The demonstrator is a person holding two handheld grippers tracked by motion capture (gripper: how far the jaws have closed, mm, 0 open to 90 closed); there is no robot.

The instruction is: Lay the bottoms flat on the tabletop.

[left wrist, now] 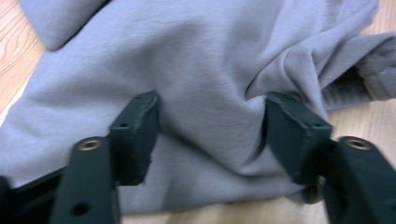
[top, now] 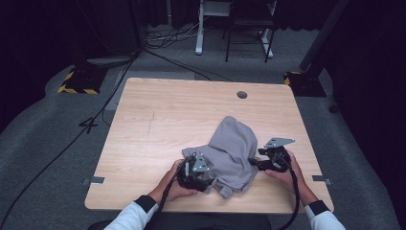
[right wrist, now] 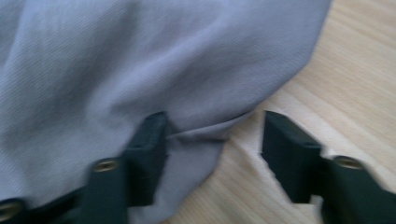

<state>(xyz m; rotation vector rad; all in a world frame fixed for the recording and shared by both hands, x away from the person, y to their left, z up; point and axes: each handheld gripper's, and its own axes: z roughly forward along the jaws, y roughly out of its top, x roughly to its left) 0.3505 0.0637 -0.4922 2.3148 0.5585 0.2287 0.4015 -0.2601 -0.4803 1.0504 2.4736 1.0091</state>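
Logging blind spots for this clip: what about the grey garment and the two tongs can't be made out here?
- High view: left tongs tips lie against the grey garment; too small to tell contact.
- Left gripper view: garment cut off by the frame edges, so its type stays unclear.
- Right gripper view: motion blur; whether the right tongs touch the hem is unclear.

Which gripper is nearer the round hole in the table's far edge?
Right. The right gripper sits at the grey garment's right edge, below the hole; the left gripper is farther left.
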